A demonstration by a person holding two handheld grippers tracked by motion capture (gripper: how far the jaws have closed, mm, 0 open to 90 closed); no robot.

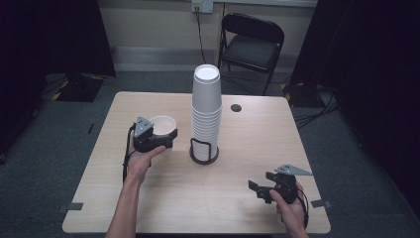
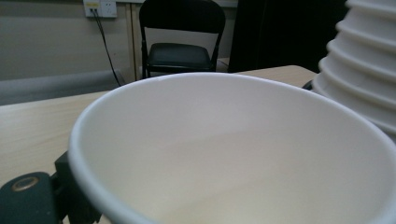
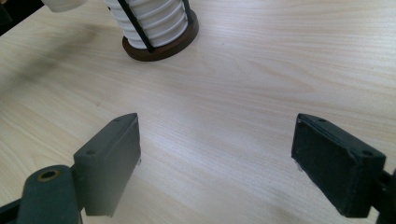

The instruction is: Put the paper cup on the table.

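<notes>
Cup (image 1: 163, 125) | left tongs (image 1: 157, 142) grip its rim, jaws mostly hidden | right tongs (image 1: 261, 189) wide, empty

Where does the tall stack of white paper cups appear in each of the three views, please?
High view: the cup stack stands at the table's centre, in a dark holder.
Left gripper view: its ribbed rims fill the upper right edge, beside the single cup.
Right gripper view: its bottom rims sit at the top, left of centre.
Shared landmark: the round dark holder base, also in the high view.
</notes>
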